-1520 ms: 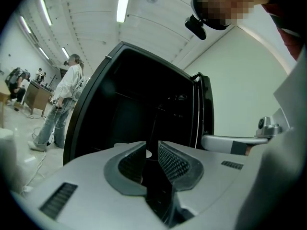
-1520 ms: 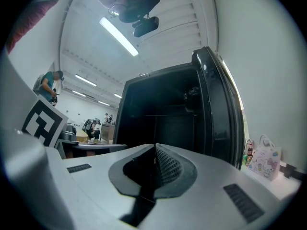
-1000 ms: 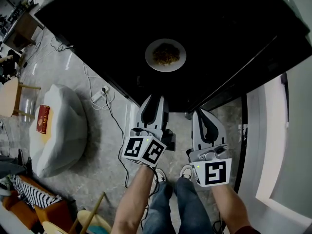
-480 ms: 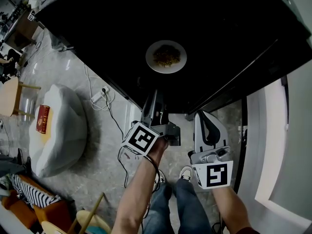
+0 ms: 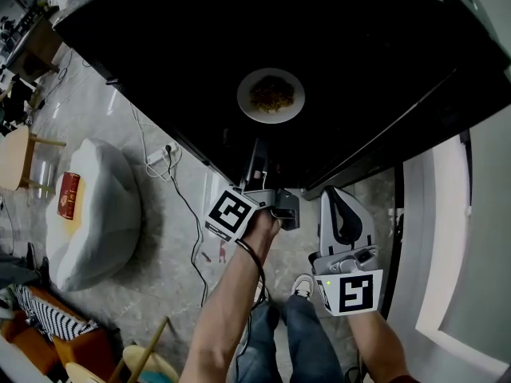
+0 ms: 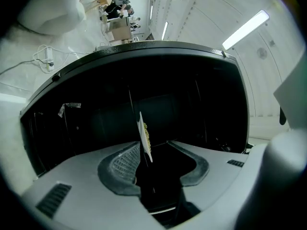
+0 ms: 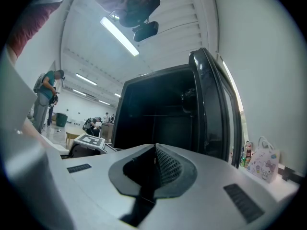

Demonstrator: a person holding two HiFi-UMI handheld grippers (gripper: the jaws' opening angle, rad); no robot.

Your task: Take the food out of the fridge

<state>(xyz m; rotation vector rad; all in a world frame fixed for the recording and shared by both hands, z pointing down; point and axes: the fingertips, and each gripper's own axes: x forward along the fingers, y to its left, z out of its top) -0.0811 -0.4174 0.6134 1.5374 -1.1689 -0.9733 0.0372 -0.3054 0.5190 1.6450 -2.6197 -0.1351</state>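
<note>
Left gripper view: plate of food (image 6: 143, 134) beyond opening left tongs (image 6: 155, 146); apart.

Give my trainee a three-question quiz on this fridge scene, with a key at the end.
1. Where does the round white plate of brown food sit?
A) on a stove top
B) inside the open black fridge
C) clamped in a gripper
2. True or false: the right gripper has its jaws spread wide.
3. Which gripper reaches nearer the plate?

Key:
1. B.
2. False; they are together.
3. The left gripper. Its jaws are opening, with nothing pressed between them.
</note>
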